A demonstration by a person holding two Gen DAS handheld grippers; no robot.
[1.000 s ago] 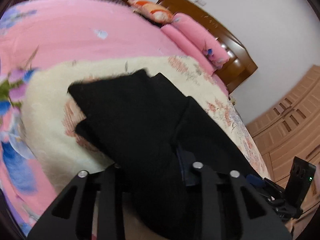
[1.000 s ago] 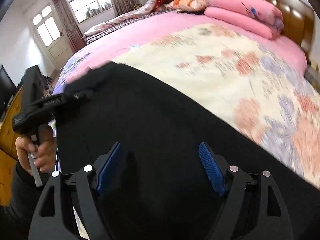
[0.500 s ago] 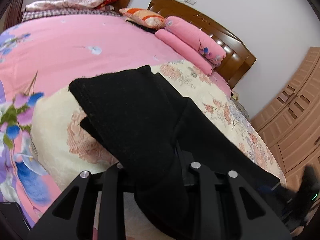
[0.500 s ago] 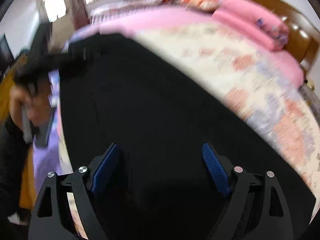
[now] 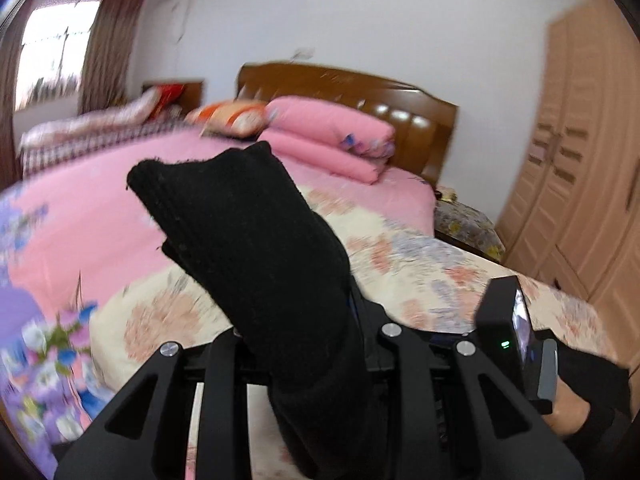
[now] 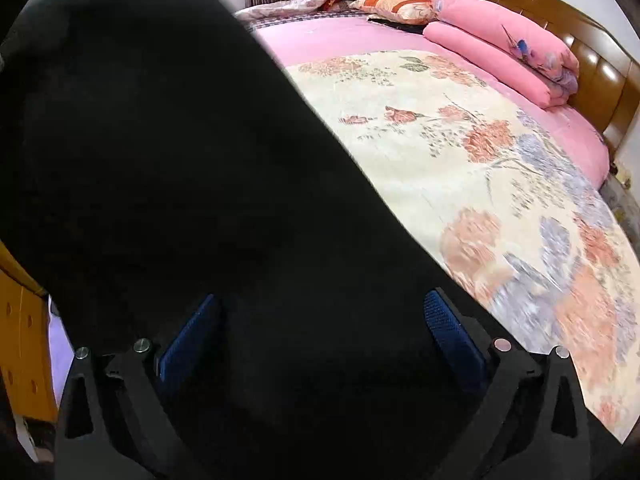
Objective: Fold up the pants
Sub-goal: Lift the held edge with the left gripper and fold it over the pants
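The black pants [image 5: 248,232] stick up as a thick bunched fold in the left wrist view. My left gripper [image 5: 308,320] is shut on them, and its fingertips are buried in the cloth. In the right wrist view the pants [image 6: 160,160] fill the left and centre as a dark raised sheet. My right gripper [image 6: 320,320] stands open, blue pads [image 6: 452,332] wide apart, with black cloth lying between them. The right gripper's body [image 5: 504,340] and the hand [image 5: 568,408] holding it show at the lower right of the left wrist view.
A cream floral blanket [image 6: 460,168] covers the near part of the pink bed [image 5: 100,216]. Folded pink quilts [image 6: 500,48] lie against the wooden headboard [image 5: 400,96]. A wooden wardrobe [image 5: 580,160] stands on the right, and an orange cabinet [image 6: 24,340] is at far left.
My left gripper has lifted and tilted up with the pants, so its view now shows wall and headboard. The raised cloth now covers more of the right wrist view.
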